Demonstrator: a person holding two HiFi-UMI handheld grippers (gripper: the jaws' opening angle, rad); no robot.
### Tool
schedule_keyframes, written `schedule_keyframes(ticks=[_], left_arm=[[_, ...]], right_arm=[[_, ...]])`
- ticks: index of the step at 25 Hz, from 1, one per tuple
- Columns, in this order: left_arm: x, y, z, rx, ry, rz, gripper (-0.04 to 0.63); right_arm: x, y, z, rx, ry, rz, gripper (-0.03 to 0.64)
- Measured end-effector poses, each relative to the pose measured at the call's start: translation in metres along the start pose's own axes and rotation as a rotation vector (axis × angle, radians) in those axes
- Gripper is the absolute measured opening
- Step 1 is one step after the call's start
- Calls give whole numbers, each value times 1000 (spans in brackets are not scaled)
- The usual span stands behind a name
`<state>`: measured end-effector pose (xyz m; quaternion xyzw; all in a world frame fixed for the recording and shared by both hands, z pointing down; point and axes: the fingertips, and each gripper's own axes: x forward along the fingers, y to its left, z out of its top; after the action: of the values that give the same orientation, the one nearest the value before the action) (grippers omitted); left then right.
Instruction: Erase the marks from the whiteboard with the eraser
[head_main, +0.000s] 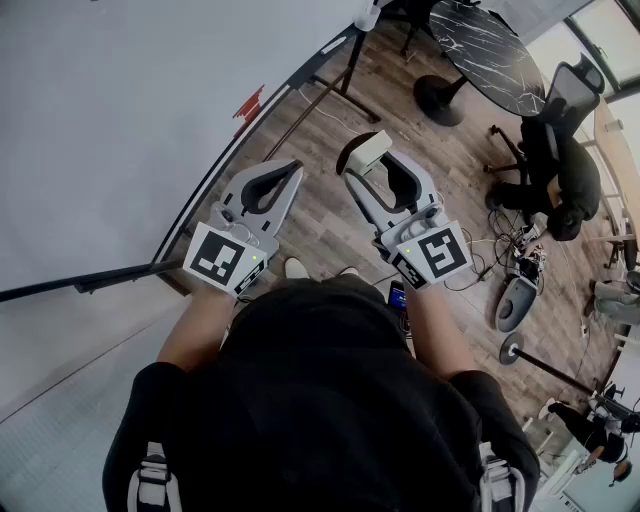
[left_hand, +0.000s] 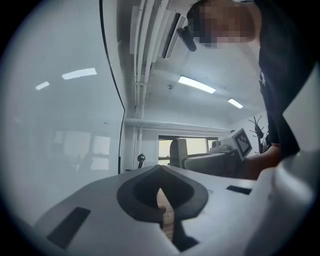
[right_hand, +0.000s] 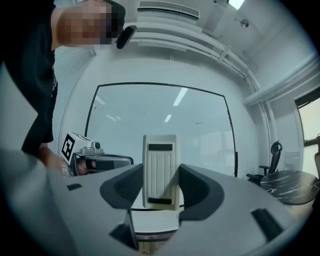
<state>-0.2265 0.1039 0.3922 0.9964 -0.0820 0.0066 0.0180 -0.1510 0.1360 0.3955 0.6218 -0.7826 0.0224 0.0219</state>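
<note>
Right gripper (head_main: 370, 168) clamps the eraser (right_hand: 160, 170) upright, clear of the whiteboard (head_main: 100, 120) I face; left gripper (head_main: 288, 172), jaws pressed together empty, sits alongside, both forearms (head_main: 195, 330) stretched forward.

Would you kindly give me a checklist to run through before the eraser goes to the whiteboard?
1. Eraser clamped in right tongs: ok, held by both sides.
2. Eraser's ribbed back faces away from the whiteboard: ok.
3. Eraser touching whiteboard: not ok, apart from it.
4. Left tongs shut, empty, off to the side: ok.
5. Marks to erase located: cannot tell, none plainly visible.
</note>
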Motion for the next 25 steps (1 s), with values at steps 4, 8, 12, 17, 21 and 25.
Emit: schedule_keyframes(ticks=[4, 8, 12, 17, 21, 25], left_arm=[[-2, 1, -2, -6, 7, -1, 3], [-7, 3, -4, -26, 0, 1, 3], [-10, 8, -4, -40, -11, -4, 3], [-1, 6, -3, -22, -13, -35, 3], [14, 4, -4, -27, -7, -55, 3], [36, 3, -5, -23, 3, -57, 3]], right_arm=[[0, 1, 0, 0, -1, 0, 224], [1, 6, -3, -2, 0, 7, 224], [2, 14, 1, -4, -5, 26, 224], [0, 9, 5, -15, 4, 20, 225], [-2, -7, 5, -14, 11, 4, 225], [-5, -26, 4, -11, 0, 13, 225]])
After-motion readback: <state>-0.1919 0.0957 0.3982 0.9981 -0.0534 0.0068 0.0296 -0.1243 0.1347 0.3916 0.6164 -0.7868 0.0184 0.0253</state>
